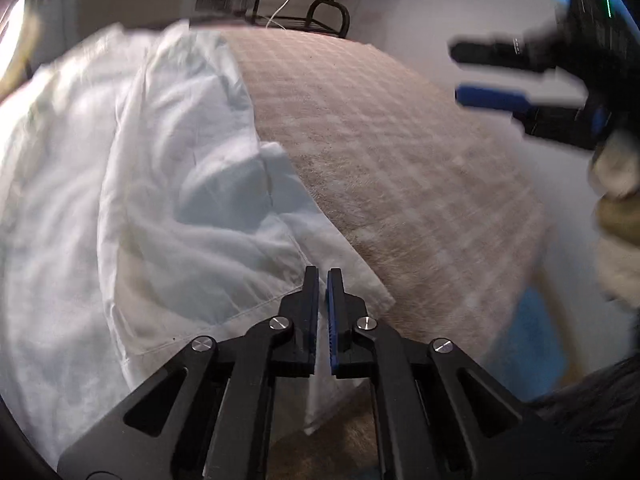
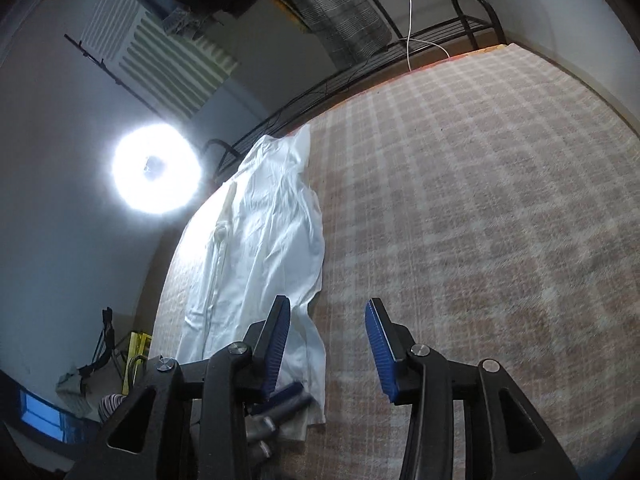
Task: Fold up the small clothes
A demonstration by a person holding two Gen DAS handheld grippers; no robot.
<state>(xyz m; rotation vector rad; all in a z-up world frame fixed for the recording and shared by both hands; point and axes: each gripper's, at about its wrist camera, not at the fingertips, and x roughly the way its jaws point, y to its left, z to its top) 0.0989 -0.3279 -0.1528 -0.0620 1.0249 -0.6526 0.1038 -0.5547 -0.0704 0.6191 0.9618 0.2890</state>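
A white garment lies spread and creased on the checked bed cover, along its left side. My left gripper is shut just over the garment's near hem; I cannot tell whether cloth is pinched between the jaws. My right gripper is open and empty, held above the cover beside the garment's right edge. It also shows in the left wrist view, blurred, up at the right and clear of the cloth. The left gripper's fingers show low in the right wrist view, at the garment's near corner.
A black metal bed frame with a white cable stands at the far end of the bed. A bright round lamp shines at the left. A gloved hand holds the right gripper. Bags and clutter sit on the floor left.
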